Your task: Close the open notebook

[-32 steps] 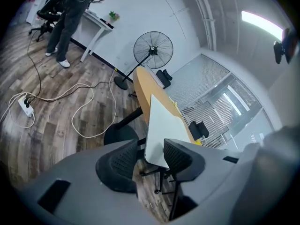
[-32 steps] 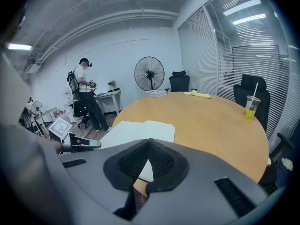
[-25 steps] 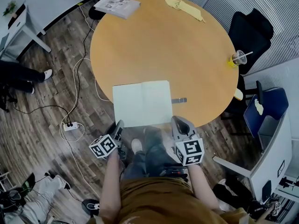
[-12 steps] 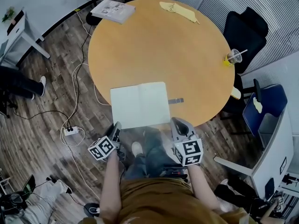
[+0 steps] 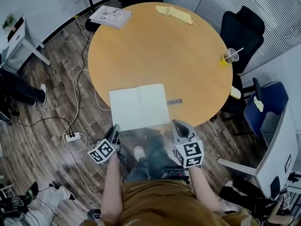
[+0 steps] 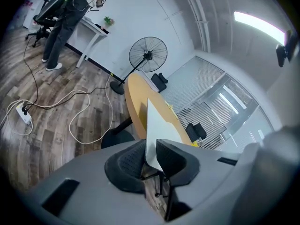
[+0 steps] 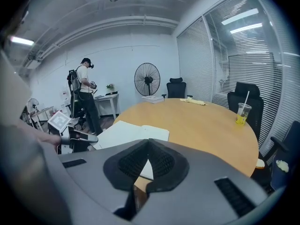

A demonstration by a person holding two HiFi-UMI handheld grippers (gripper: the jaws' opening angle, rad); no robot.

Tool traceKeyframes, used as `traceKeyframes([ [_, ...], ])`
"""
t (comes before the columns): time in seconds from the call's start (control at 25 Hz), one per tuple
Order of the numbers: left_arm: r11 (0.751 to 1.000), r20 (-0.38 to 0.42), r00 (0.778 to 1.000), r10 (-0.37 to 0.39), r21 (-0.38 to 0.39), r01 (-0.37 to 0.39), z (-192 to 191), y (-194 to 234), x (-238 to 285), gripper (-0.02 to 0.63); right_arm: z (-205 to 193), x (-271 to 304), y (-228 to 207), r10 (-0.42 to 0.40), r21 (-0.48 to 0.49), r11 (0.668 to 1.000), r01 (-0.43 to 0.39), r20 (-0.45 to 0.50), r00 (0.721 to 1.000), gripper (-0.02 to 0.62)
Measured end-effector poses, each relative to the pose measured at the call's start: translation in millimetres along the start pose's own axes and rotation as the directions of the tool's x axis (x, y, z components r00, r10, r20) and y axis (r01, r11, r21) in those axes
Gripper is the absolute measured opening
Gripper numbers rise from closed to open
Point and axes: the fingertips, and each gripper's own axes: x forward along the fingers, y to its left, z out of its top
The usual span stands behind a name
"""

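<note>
The open notebook (image 5: pixel 138 106) lies flat with blank white pages at the near edge of the round wooden table (image 5: pixel 160 46). My left gripper (image 5: pixel 115 131) is at its near left corner. In the left gripper view the white page (image 6: pixel 157 130) shows edge-on between the closing jaws of the left gripper (image 6: pixel 151 146), and I do not see the pads pressing on it. My right gripper (image 5: pixel 178 125) sits just off the notebook's near right corner. In the right gripper view the right gripper (image 7: pixel 149 144) is shut with nothing in it, and the notebook (image 7: pixel 133 134) lies just beyond.
A small grey object (image 5: pixel 176 100) lies right of the notebook. At the table's far side are a stack of papers (image 5: pixel 111 16) and a yellow cloth (image 5: pixel 175 14); a cup with a straw (image 5: pixel 229 56) stands at the right edge. Chairs (image 5: pixel 240 29) stand around. Cables and a power strip (image 5: pixel 71 136) lie on the floor.
The head view has shifted a little, so the table sits slightly further left. Both grippers stay at the notebook's near edge, and the notebook has not moved.
</note>
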Motion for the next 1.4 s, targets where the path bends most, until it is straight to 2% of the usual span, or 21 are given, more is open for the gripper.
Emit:
traceKeyframes([
  [0.32, 0.999, 0.015, 0.999, -0.033, 0.013, 0.033, 9, -15, -3, 0.075, 5, -12, -1, -0.028, 0.008, 1.0, 0.028, 0.024, 0.999, 0.012],
  [0.8, 0.995, 0.02, 0.997, -0.075, 0.072, 0.073, 20, -34, -7, 0.055, 15, -23, 7, -0.045, -0.005, 0.999, 0.045, 0.052, 0.998, 0.011],
  [1.4, 0.983, -0.007, 0.991, -0.134, 0.123, 0.134, 27, -62, -10, 0.04, 33, -35, 19, -0.061, -0.011, 0.998, 0.063, 0.118, 0.991, 0.011],
])
